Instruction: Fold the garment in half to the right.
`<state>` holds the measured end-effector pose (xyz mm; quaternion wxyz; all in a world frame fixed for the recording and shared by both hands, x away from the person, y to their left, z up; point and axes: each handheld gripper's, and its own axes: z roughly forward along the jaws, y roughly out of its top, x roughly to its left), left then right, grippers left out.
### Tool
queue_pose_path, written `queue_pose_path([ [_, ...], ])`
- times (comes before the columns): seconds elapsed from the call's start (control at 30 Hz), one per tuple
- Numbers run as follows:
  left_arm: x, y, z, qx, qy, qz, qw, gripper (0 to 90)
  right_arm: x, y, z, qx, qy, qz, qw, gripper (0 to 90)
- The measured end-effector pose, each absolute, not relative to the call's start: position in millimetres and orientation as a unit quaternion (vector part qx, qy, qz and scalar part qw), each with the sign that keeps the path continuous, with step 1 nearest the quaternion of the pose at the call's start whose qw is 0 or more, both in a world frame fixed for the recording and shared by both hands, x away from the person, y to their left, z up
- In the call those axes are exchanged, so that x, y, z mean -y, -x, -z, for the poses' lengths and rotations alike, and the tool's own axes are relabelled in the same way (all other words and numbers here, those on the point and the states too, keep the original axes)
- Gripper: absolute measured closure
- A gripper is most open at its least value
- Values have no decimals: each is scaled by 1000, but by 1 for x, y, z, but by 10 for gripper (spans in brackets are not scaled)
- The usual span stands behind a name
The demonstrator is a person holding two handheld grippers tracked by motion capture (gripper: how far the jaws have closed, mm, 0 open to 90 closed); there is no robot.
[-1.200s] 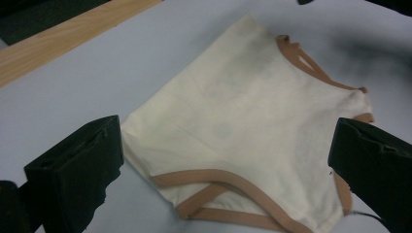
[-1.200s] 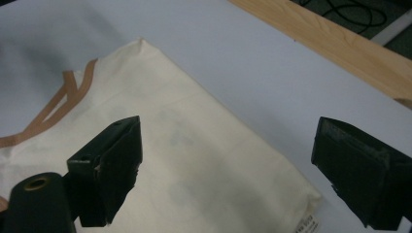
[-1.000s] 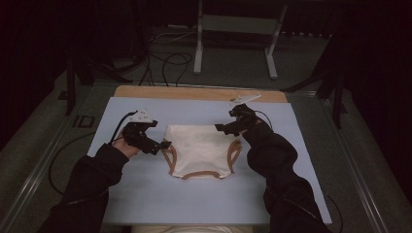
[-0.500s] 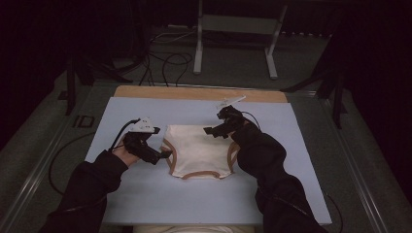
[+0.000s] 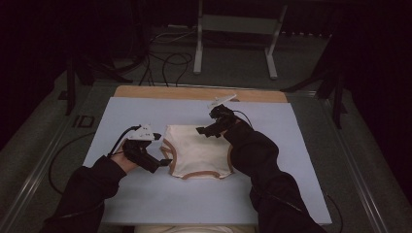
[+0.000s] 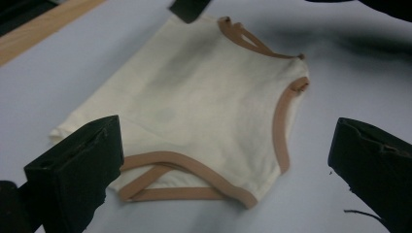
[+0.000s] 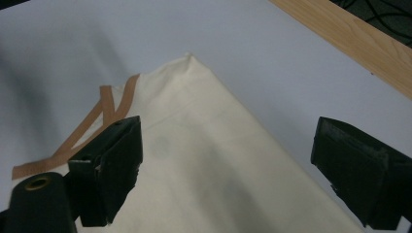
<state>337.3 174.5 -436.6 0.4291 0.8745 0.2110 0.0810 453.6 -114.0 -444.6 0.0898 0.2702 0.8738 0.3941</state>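
A cream garment (image 5: 197, 151) with tan trim lies folded flat on the pale blue mat (image 5: 291, 160). My left gripper (image 5: 163, 162) is open at the garment's left edge, low over the mat. In the left gripper view the garment (image 6: 204, 107) spreads between and beyond the wide-apart jaws of my left gripper (image 6: 228, 141). My right gripper (image 5: 204, 131) is open above the garment's far edge. Its own view shows the cream cloth (image 7: 218, 165) under my right gripper (image 7: 231, 141), with a cloth corner pointing away. Nothing is held.
A wooden strip (image 5: 194, 92) runs along the table's far edge. Beyond it on the dark floor are cables (image 5: 165, 58) and a metal stand (image 5: 233, 24). Bare mat lies to the garment's left, right and near side.
My right gripper has slid left from the garment's far right corner to the middle of its far edge. My left gripper has shifted slightly nearer along the left edge.
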Motion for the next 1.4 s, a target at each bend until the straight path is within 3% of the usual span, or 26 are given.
queue_pose_path([
  [0.6, -160, -319, 467, -167, -895, -61, 409, 5, 71, -466, 452, -884, -248, -389, 75, 127],
  [0.97, -145, -319, 495, -127, -923, -64, 359, 81, 47, -468, 464, -890, -240, -385, 53, 127],
  [1.33, -139, -326, 514, -104, -934, -62, 336, 320, 40, -468, 470, -893, -238, -379, 43, 127],
  [1.4, -140, -329, 515, -101, -933, -72, 338, 443, 39, -468, 471, -893, -236, -381, 43, 127],
])
